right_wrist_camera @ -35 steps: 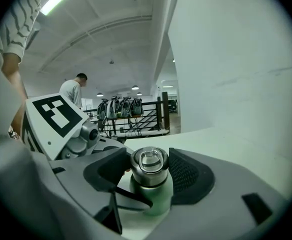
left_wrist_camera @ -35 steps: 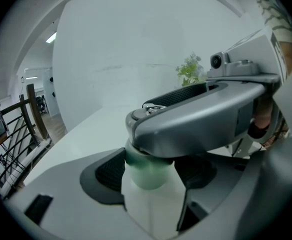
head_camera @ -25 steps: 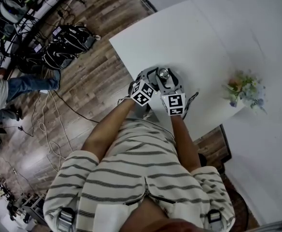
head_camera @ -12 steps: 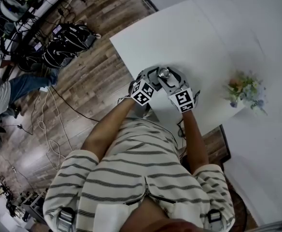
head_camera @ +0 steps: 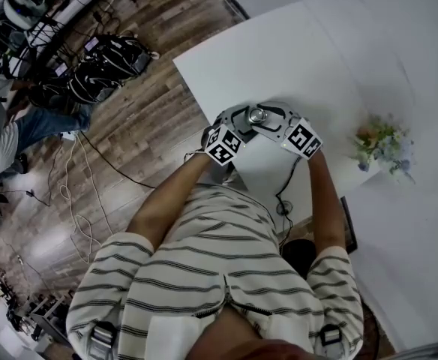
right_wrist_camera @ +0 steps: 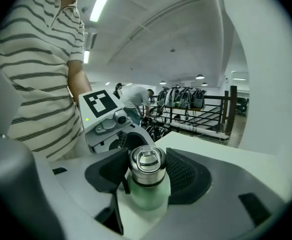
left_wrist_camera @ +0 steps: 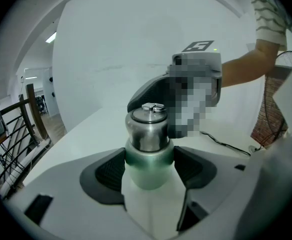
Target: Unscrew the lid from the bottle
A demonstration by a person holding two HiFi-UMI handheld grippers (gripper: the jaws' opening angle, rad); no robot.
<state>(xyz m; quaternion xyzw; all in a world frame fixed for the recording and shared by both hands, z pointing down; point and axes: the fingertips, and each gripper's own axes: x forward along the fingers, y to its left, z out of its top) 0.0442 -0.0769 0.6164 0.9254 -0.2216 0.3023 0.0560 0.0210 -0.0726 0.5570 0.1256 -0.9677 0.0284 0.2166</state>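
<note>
Bottle [left_wrist_camera: 147,173] upright, body clamped between pads of left gripper [left_wrist_camera: 149,165]. Lid [right_wrist_camera: 147,165], atop the vertical axis, gripped by right gripper [right_wrist_camera: 147,174]; twist about that axis judged next.

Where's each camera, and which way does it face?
Head view: on the person's head, facing steeply down at the table; shirt, left arm, right arm show.
Left gripper view: on the left gripper, facing across the table; jaws clamp the bottle, right arm behind.
Right gripper view: on the right gripper, facing the person; jaws clamp the lid, shirt behind.
All share the bottle.
</note>
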